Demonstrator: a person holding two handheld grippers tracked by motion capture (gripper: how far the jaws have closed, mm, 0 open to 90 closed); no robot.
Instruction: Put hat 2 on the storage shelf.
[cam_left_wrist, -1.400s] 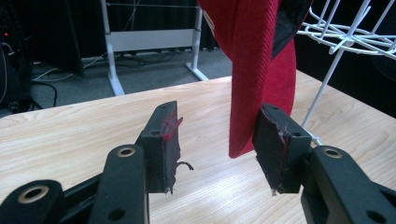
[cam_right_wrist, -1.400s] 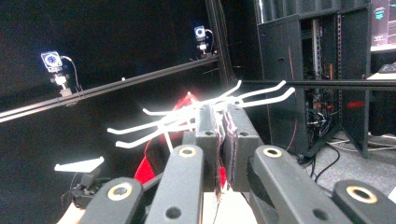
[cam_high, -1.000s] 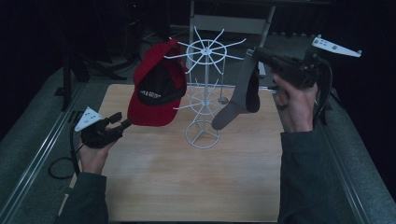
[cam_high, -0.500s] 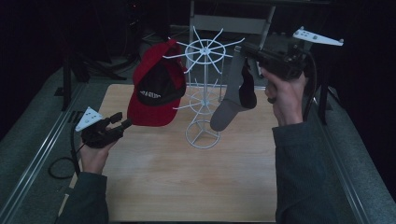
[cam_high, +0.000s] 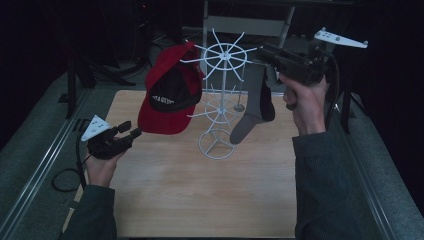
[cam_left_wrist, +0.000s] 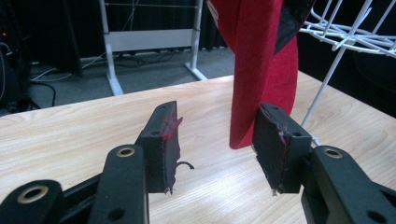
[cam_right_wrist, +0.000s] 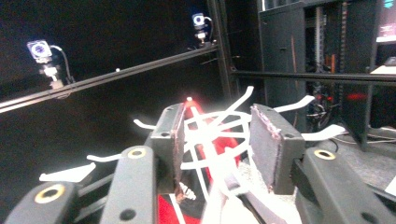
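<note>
Right hand-held gripper (cam_high: 265, 54) has just been opening beside the grey sock (cam_high: 252, 107) on the rack (cam_high: 220, 100), nothing pinched. Left hand-held gripper (cam_high: 127, 132) sits spread near the bench's (cam_high: 200, 200) left edge, by the red cap (cam_high: 167, 95)

Black tongs (cam_high: 131, 131), brass-ringed screw holes, grey three-cornered plates, dark sleeves (cam_high: 320, 185)

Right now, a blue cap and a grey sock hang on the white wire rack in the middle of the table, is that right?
Not quite: the cap is red with a black front panel, not blue, as the high view shows. The rest holds: it and the grey sock hang on the white wire rack in the middle of the table.
</note>
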